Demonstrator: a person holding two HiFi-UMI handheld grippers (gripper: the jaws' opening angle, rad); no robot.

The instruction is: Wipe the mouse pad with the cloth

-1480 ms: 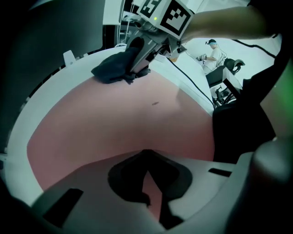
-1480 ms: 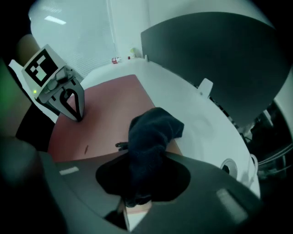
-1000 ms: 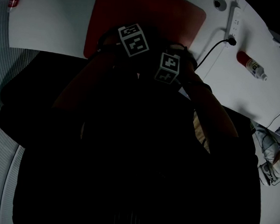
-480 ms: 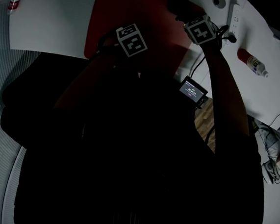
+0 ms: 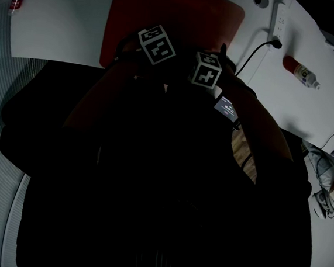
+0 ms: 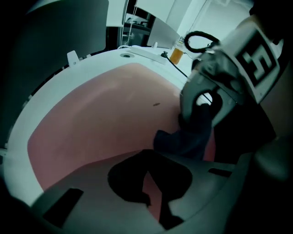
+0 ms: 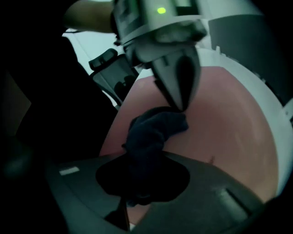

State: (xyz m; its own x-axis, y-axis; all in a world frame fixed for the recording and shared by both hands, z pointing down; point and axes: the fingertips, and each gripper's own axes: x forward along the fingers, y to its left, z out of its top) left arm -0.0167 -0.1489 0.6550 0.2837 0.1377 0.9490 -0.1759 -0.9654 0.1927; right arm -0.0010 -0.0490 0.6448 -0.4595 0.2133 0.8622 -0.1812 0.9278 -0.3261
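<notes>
Right hand-held gripper [image 7: 137, 194] clamped on dark cloth [image 7: 153, 132] — cloth lay bunched on red mouse pad [image 7: 229, 119] on white table [image 5: 66, 20]. Left hand-held gripper [image 6: 149, 194] closed, empty — tips just beside cloth.

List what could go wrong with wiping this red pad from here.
1. The cloth is bunched in the right gripper, so little fabric meets the mouse pad; patches may stay unwiped.
2. The left gripper sits right at the cloth's end and could snag it or bump the right gripper.
3. A cable lies just beyond the pad's corner; a wide stroke could catch it.
</notes>
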